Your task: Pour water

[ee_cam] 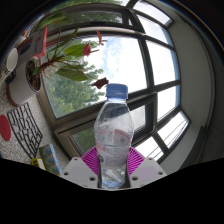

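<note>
A clear plastic water bottle with a pale blue cap stands upright between my fingers, its top reaching up in front of the window. My gripper is shut on the bottle's lower body, with a magenta pad pressing on each side. The bottle looks lifted, with no surface visible under it. Some water shows in its lower part. No cup or other vessel for receiving water is in view.
A large window with a dark frame fills the scene behind the bottle. A potted plant with long leaves and reddish flowers hangs at the left. A red and white patterned object sits lower left.
</note>
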The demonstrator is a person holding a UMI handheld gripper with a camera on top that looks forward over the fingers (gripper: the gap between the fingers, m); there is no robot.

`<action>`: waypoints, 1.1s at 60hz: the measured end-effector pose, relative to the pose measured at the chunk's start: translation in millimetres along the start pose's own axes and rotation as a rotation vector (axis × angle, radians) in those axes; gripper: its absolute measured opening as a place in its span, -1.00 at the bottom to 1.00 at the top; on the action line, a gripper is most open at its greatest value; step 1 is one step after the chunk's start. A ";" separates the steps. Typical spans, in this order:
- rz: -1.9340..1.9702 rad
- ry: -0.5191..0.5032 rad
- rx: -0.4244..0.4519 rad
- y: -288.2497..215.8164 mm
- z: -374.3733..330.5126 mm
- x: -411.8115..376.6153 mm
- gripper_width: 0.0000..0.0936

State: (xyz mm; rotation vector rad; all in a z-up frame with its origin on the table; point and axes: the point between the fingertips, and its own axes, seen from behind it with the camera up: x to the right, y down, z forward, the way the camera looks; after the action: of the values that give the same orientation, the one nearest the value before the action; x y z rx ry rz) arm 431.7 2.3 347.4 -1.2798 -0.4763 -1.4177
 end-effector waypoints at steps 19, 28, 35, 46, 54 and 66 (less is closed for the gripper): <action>-0.795 0.030 0.517 -212.6 -7.5 -98.3 -0.34; -1.030 -0.030 0.713 -240.4 -32.7 -177.0 -0.35; -1.061 -0.060 0.759 -245.0 -41.9 -200.8 -0.35; -0.890 -0.047 0.684 -246.1 -28.7 -162.6 -0.34; -0.473 -0.060 0.554 -243.1 -13.1 -87.4 -0.34; 0.476 -0.299 0.306 -199.6 0.1 -49.8 -0.34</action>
State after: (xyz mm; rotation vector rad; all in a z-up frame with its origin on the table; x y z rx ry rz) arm 245.8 85.7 375.4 -1.2522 -0.5231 -0.7299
